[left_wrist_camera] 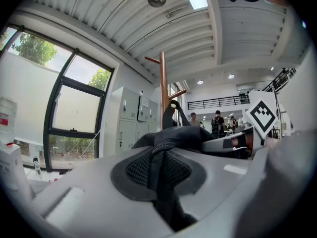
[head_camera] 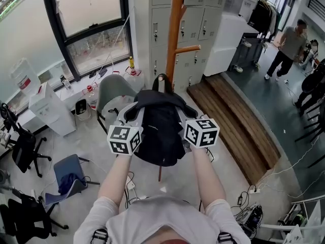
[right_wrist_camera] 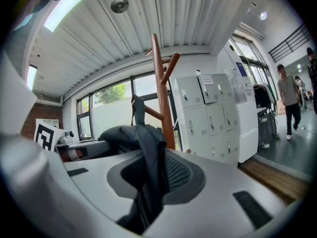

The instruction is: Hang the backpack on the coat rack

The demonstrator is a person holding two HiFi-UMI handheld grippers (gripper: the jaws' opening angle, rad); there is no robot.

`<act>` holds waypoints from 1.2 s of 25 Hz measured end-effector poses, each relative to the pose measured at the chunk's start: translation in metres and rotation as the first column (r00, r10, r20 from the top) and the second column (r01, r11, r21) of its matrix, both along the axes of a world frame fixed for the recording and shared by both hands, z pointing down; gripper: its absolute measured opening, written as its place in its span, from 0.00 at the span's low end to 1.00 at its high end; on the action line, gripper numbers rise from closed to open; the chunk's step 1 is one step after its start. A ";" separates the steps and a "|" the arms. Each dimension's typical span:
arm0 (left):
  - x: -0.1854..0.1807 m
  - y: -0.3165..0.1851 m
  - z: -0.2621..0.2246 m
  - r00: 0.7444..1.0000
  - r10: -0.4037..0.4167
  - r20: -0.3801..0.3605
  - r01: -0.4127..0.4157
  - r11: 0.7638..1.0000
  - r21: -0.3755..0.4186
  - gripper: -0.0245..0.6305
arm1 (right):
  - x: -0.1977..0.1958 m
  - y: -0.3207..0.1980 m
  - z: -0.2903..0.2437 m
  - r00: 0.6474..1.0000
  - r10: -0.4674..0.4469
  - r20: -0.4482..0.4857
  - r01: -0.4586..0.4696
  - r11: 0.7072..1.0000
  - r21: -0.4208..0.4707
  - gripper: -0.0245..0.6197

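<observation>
Jaws of the left gripper [left_wrist_camera: 161, 170] pinched on a black strap of the backpack [head_camera: 161, 131]; jaws of the right gripper [right_wrist_camera: 148, 177] likewise closed on a fold of its dark fabric. Backpack held up in mid-air between the two, close before the wooden coat rack [head_camera: 175, 29], carry loop [head_camera: 162, 80] upright near the pole, on no peg. Fingertips buried under the bag in the head view. Rack's top cut off there, foot mostly hidden behind the bag. Loop touching the pole or not: impossible to judge.

Backpack [head_camera: 161, 131] sits in front of the coat rack [head_camera: 176, 24], lockers [head_camera: 200, 14] right behind that, window [head_camera: 94, 24] off to the left.
</observation>
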State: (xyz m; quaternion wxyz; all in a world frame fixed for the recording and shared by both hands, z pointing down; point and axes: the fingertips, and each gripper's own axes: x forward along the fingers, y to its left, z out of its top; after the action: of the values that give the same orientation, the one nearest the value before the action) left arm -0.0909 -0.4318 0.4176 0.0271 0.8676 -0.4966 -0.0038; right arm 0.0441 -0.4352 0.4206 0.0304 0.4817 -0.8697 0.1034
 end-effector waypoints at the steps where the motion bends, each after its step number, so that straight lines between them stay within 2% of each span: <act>1: 0.000 -0.002 0.003 1.000 0.008 -0.009 -0.008 1.000 -0.023 0.10 | 0.000 -0.002 0.003 1.000 -0.006 0.010 0.006 1.000 -0.019 0.15; 5: 0.002 -0.008 0.014 0.999 0.033 -0.024 -0.035 0.995 -0.094 0.10 | 0.002 -0.008 0.015 0.999 -0.021 0.049 0.025 0.996 -0.081 0.15; 17: 0.008 -0.017 0.038 0.998 0.053 -0.019 -0.056 0.984 -0.168 0.10 | 0.007 -0.017 0.040 0.998 -0.033 0.045 0.039 0.987 -0.159 0.15; 27: 0.010 -0.008 0.061 0.999 0.028 -0.035 -0.033 0.986 -0.161 0.10 | 0.008 -0.004 0.054 1.000 -0.018 0.008 0.019 0.992 -0.127 0.15; 30: 0.011 -0.002 0.066 1.000 0.023 -0.017 -0.026 0.989 -0.144 0.10 | 0.010 0.002 0.056 1.000 -0.005 0.000 0.005 0.994 -0.105 0.15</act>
State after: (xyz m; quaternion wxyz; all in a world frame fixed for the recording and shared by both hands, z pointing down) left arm -0.0795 -0.4334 0.4841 0.0939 0.8693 -0.4846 0.0257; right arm 0.0537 -0.4330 0.4770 0.0562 0.4774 -0.8641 0.1489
